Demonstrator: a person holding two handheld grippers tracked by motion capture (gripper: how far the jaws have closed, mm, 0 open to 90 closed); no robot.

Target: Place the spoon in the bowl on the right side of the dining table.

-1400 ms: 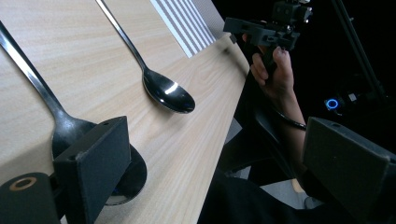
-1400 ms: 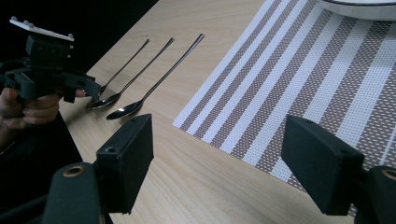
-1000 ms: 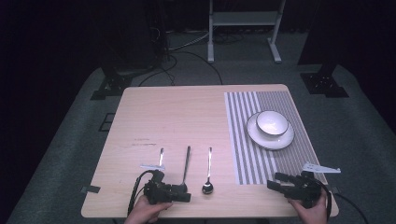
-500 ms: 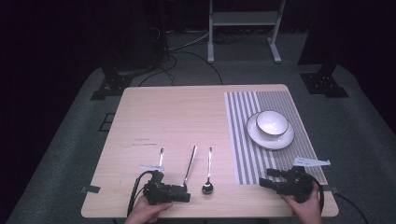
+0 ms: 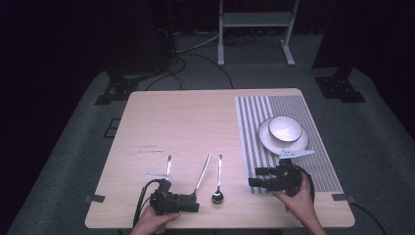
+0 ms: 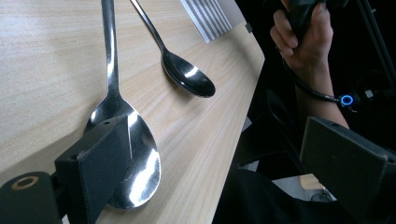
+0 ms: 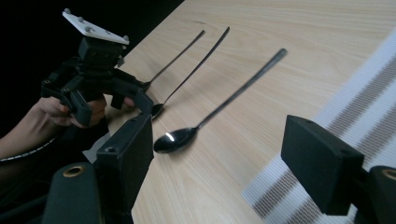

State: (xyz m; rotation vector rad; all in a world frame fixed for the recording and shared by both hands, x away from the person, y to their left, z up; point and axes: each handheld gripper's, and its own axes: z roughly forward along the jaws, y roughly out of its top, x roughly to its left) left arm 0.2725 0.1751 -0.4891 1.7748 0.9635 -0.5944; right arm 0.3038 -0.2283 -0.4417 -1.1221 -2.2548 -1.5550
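Table [image 5: 195, 117]: light wood, rectangular; serves as reference for all entries below.

Mat [image 5: 288, 142]: grey-and-white striped, on the table's right part, reaching from the far edge almost to the near edge.

Plate [image 5: 266, 139]: white, on the mat toward the table's far right. Bowl [image 5: 284, 129]: white, sitting on the plate.

Utensil [image 5: 168, 164]: slim, metal, leftmost of three near the table's near edge; its type cannot be told.

Large spoon [image 6: 122, 140]: middle of the three, handle angled toward the table's far side, bowl at the near edge, just beside the left gripper's jaw; contact cannot be told.

Small spoon [image 5: 218, 188]: rightmost of the three, between the large spoon and the mat, bowl toward the near edge.

Left gripper [image 5: 188, 204]: held in a hand at the table's near edge, left of centre, lying low and pointing right; jaws wide apart, nothing between them.

Right gripper [image 5: 258, 177]: held in a hand [image 5: 298, 196] over the mat's near end at the table's near right, pointing left toward the spoons; jaws wide apart, holding nothing.
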